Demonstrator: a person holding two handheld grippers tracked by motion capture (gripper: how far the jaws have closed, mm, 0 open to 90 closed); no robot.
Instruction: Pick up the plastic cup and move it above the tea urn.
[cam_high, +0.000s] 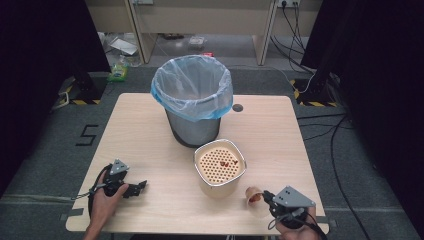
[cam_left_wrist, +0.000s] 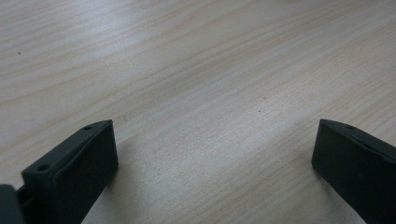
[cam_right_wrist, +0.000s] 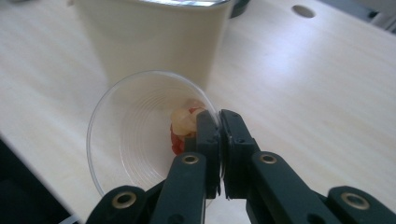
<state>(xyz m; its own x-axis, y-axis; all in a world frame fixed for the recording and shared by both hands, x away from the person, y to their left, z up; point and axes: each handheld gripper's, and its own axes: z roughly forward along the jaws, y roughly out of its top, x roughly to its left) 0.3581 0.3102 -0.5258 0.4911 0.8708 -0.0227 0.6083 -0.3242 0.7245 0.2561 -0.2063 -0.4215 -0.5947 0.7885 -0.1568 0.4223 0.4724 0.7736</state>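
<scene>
A clear plastic cup (cam_right_wrist: 133, 140) lies tilted on its side near the table's front right; in the high view the cup (cam_high: 254, 196) sits just right of the beige container. Red and pale food scraps (cam_right_wrist: 183, 127) rest at its bottom. My right gripper (cam_right_wrist: 218, 116) is shut on the cup's rim, one jaw inside and one outside; seen from above, the right gripper (cam_high: 268, 196) points left toward the cup. My left gripper (cam_high: 142, 185) rests at the front left, and in its own view the left gripper (cam_left_wrist: 215, 144) is open over bare wood.
A beige container with a perforated strainer insert (cam_high: 220, 162) holding a few red bits stands mid-table, its wall (cam_right_wrist: 154, 37) close behind the cup. A grey bin with a blue liner (cam_high: 192, 95) stands behind it. The table (cam_high: 270, 130) has a cable hole (cam_high: 237, 107).
</scene>
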